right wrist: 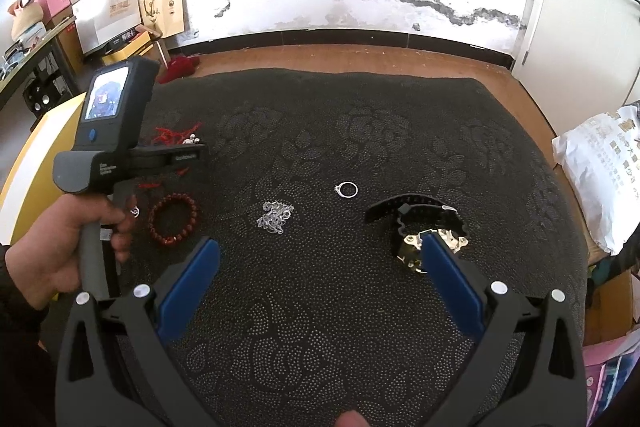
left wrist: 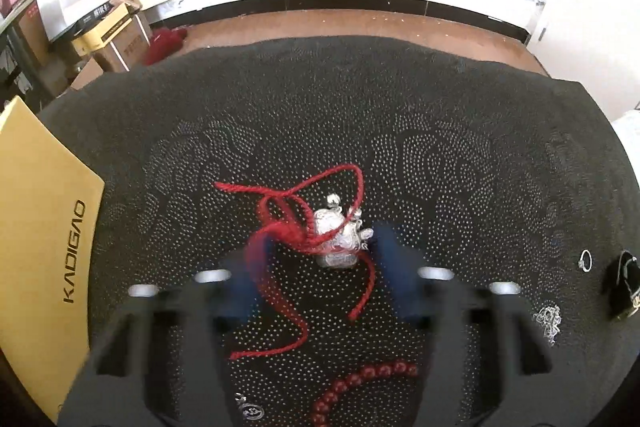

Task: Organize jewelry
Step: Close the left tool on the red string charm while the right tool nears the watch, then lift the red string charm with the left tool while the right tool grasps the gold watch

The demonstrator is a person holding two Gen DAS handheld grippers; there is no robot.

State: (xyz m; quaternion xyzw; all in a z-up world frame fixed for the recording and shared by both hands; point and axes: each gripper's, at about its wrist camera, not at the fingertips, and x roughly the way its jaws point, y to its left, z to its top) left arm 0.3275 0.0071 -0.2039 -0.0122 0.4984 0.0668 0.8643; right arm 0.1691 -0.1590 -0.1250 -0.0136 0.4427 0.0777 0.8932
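Silver pendant (left wrist: 340, 241) on tangled red cord (left wrist: 288, 223), lying on the dark dotted cloth (left wrist: 400, 115) at centre of the left wrist view. Flanked by the blurred blue pads of the left gripper (left wrist: 320, 267), narrowed around charm and cord, firm contact not certain. Step in hand, apparently: picking up this necklace. Next: secure pinch, then lift without snagging loose cord. Right gripper (right wrist: 320, 263) spread wide, empty, low in its view, watch (right wrist: 420, 223) just beyond its right pad.
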